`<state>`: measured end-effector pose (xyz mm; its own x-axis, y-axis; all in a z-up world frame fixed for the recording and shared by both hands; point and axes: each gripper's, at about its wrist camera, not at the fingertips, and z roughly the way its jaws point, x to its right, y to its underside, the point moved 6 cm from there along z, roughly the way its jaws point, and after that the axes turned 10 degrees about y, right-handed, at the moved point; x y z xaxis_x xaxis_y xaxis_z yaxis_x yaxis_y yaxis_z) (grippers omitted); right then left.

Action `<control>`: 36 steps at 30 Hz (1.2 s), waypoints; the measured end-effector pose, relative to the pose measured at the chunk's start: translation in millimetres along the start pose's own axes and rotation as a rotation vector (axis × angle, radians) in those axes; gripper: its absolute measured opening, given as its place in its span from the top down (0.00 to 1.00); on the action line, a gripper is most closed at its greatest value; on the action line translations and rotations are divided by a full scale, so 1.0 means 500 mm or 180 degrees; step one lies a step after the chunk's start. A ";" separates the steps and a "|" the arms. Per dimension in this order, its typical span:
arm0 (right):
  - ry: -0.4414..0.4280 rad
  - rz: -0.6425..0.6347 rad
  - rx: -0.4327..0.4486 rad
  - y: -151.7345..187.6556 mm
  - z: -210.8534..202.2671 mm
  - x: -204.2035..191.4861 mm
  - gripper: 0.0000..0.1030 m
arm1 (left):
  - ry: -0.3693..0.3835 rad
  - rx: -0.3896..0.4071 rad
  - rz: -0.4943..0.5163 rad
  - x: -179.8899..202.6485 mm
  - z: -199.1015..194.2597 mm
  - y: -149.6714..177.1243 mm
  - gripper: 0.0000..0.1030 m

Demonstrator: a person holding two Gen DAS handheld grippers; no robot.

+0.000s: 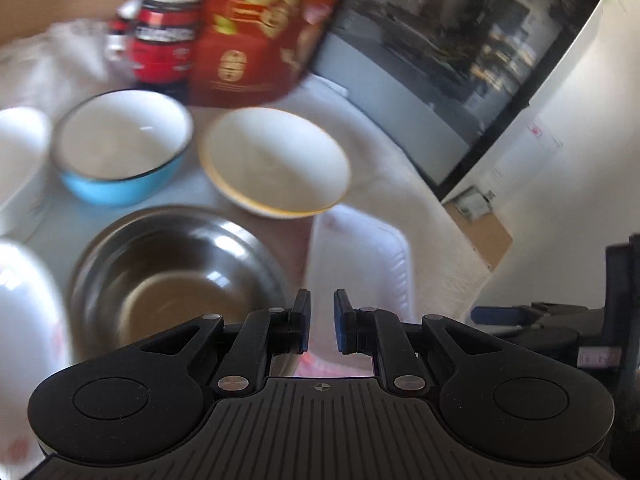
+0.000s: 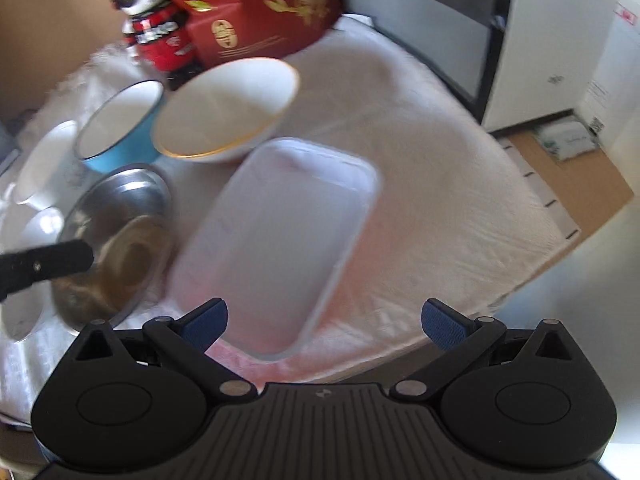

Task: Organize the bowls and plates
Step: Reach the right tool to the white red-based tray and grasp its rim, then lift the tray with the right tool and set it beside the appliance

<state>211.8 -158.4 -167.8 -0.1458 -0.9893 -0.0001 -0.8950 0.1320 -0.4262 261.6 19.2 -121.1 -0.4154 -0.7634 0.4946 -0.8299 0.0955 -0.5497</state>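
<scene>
Our grippers over the dishes on the white tablecloth (image 2: 420, 168).
Left gripper (image 1: 321, 320) closed, empty, above the steel bowl (image 1: 176, 280); right gripper (image 2: 324, 320) spread wide over the white rectangular tray (image 2: 280, 236).

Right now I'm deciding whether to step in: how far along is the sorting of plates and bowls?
Nothing looks stacked yet: the steel bowl, blue bowl, gold-rimmed bowl and rectangular white plate all sit apart on the table. Neither claw holds anything; the right claw hangs open over the rectangular plate, and the left claw is shut. All the grouping remains.
</scene>
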 end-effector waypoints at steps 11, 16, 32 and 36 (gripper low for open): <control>-0.0353 -0.0190 0.0073 -0.047 0.070 0.032 0.12 | -0.0484 -0.0636 0.0361 0.015 0.179 -0.070 0.86; -0.0658 -0.0230 -0.0019 -0.059 0.111 0.030 0.46 | -0.0667 -0.0764 0.0350 0.009 0.226 -0.082 0.85; -0.1197 -0.0607 -0.0088 -0.117 0.129 0.082 0.54 | -0.1039 -0.0861 0.0305 0.043 0.237 -0.117 0.83; -0.1310 -0.0554 -0.0155 -0.112 0.123 0.078 0.54 | -0.1120 -0.0981 0.0306 0.031 0.252 -0.109 0.83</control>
<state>281.9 -208.0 -199.8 0.1799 -0.9380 -0.2962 -0.9115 -0.0457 -0.4087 347.4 -78.4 -167.9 -0.3885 -0.9067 0.1640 -0.8878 0.3206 -0.3302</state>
